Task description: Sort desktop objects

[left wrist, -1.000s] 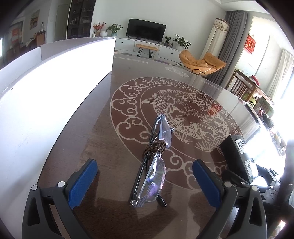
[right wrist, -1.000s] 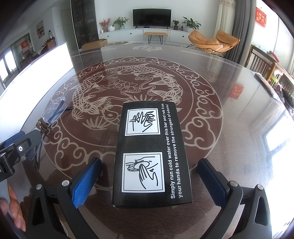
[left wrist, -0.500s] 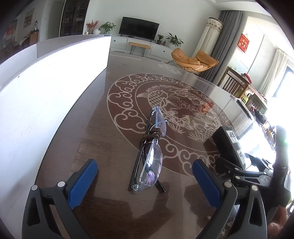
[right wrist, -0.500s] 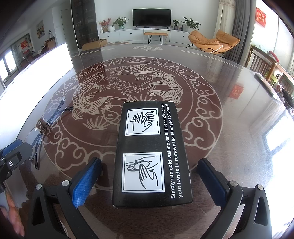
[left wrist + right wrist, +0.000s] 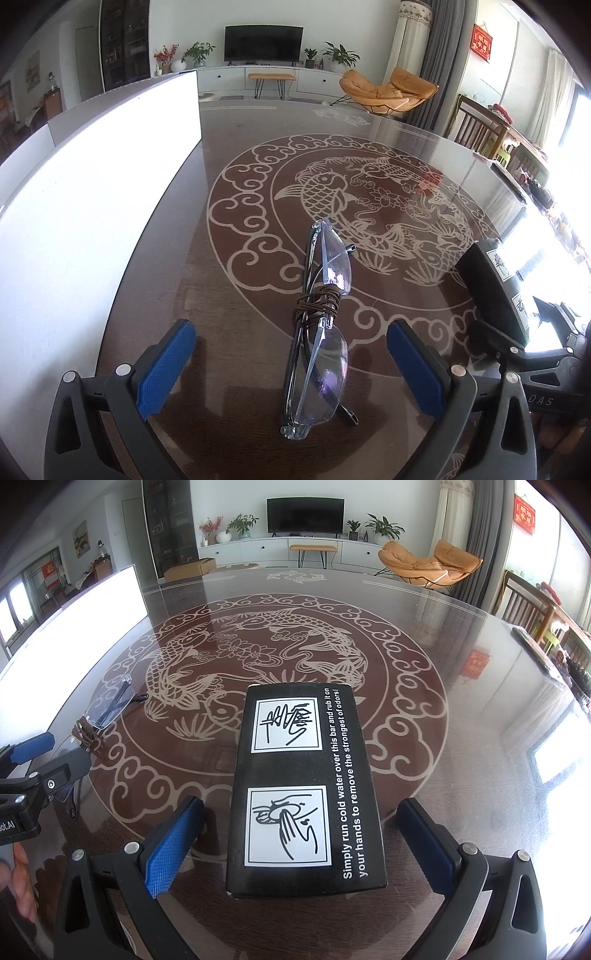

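Left tongs (image 5: 291, 363) astride folded, cord-wrapped clear glasses (image 5: 319, 332)

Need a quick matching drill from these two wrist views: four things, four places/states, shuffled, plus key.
Things:
1. glasses
2. black box
3. left gripper
4. white panel

Places/states:
A. upright along the table's left edge
B. lying flat between the right gripper's open jaws
C. folded, brown cord wound round the middle
D. open, jaws either side of the glasses, not touching them

Pairs: 1-C, 2-B, 3-D, 4-A
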`<state>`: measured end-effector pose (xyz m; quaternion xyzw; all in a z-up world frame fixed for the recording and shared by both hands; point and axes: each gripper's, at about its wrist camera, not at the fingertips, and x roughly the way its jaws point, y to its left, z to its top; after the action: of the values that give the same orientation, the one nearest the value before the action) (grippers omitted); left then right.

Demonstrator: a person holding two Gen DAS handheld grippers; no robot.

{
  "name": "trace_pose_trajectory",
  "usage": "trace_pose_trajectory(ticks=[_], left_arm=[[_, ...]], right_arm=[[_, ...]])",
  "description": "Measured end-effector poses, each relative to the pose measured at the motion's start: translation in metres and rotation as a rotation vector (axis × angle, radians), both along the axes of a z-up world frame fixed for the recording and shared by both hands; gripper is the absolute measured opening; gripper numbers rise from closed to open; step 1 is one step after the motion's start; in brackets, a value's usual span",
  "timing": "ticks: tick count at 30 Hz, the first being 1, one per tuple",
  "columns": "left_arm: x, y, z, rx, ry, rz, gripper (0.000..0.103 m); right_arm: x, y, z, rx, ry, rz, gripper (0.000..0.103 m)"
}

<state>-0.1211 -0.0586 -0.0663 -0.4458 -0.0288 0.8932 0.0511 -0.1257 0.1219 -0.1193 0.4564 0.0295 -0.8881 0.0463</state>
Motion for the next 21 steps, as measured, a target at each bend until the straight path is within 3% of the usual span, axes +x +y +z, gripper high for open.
trace_pose_trajectory(ticks=[8, 21], left_arm=[[-0.014, 0.021, -0.006, -0.1, -0.028, -0.058, 0.103], [-0.016, 0.023, -0.004, -0.105, -0.034, -0.073, 0.103]], right_arm=[[0.0, 0.0, 0.0, 0.0, 0.0, 0.0, 0.103], [0.0, 0.0, 0.0, 0.0, 0.0, 0.0, 0.103]])
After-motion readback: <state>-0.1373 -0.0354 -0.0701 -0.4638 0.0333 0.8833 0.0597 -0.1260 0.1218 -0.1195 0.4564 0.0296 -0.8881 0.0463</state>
